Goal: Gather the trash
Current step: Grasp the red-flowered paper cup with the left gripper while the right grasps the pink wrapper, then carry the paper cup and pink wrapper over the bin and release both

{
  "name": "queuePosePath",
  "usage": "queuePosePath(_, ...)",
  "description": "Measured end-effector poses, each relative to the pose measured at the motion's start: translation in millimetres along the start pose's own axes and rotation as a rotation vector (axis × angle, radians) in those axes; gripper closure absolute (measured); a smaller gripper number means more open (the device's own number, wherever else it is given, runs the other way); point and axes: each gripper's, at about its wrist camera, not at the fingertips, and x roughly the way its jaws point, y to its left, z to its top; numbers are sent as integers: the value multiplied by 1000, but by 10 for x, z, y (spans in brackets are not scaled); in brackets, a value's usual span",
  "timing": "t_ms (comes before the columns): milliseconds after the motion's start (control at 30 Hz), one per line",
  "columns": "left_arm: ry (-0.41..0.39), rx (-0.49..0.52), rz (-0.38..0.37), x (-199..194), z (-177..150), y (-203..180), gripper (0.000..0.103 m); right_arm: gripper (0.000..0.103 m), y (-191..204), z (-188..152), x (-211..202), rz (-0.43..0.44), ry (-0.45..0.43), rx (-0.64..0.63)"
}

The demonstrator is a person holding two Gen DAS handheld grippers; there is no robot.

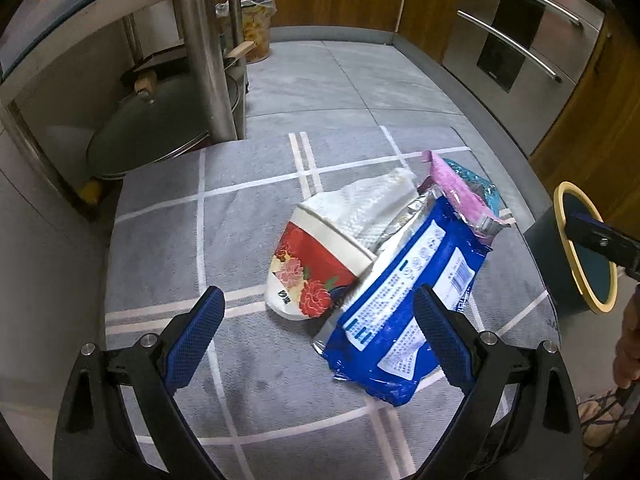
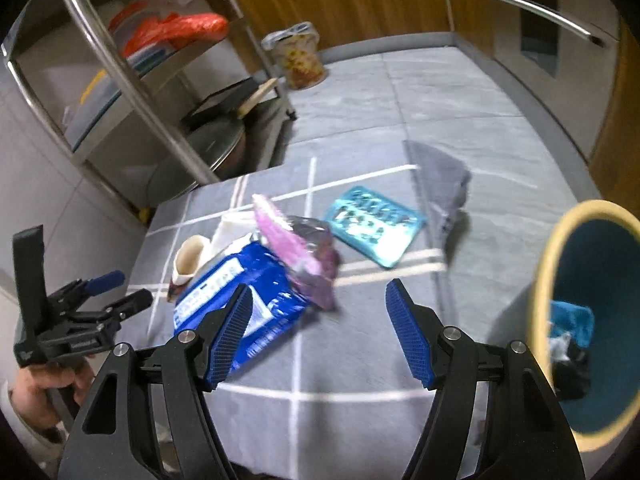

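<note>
Trash lies on a grey checked mat: a red floral paper cup on its side, a white tissue, a blue wrapper, a pink packet and a teal packet. A dark bin with a yellow rim stands tilted at the right, with scraps inside; it also shows in the left wrist view. My left gripper is open just short of the cup and the blue wrapper. My right gripper is open and empty above the mat, beside the bin.
A steel rack with a pan lid stands at the left. A lined waste bucket stands by the wooden cabinets. A grey cloth lies crumpled on the mat's far corner. Oven doors are at the right.
</note>
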Motion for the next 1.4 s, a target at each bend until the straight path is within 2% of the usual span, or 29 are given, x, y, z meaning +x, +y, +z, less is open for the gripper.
queuePosePath(67,10,-9,-16,45,7,19,11,33,77,33,153,3,19,-14)
queuePosePath(200,32,-7,-61,123,25,-5,18,33,135,71,395,10,50,-18)
queuePosePath(367,53,14,-76,230,54,-73,19,34,85,105,638,29,81,20)
queuePosePath(467,72,25,-82,313,70,-103,19,40,46,110,734,46,101,38)
queuePosePath(567,96,11,-103,388,88,-95,26,52,18,113,804,65,115,42)
queuePosePath(633,104,1,-109,417,98,-70,33,65,13,112,851,75,131,45)
queuePosePath(767,106,-28,-132,418,114,0,44,78,15,111,896,83,138,47)
queuePosePath(800,109,-36,-135,420,111,20,50,81,13,109,890,86,137,46)
queuePosePath(867,112,-44,-139,429,101,64,57,82,31,102,876,81,131,29)
queuePosePath(900,121,-55,-146,440,86,94,68,83,39,94,868,78,127,22)
queuePosePath(1000,127,-72,-159,443,46,154,83,85,51,80,807,70,109,11)
queuePosePath(1033,128,-74,-160,437,36,161,94,85,53,77,785,69,104,9)
queuePosePath(1167,121,-76,-145,403,18,161,102,85,69,81,636,66,73,-5)
queuePosePath(1300,110,-94,-124,364,-8,211,102,85,72,86,489,70,51,-9)
queuePosePath(1333,107,-103,-124,349,-12,224,96,85,73,82,446,72,44,-10)
queuePosePath(1367,104,-116,-129,339,-3,240,88,86,76,77,404,75,39,-12)
queuePosePath(1400,97,-120,-123,326,2,257,58,85,69,60,355,76,34,-14)
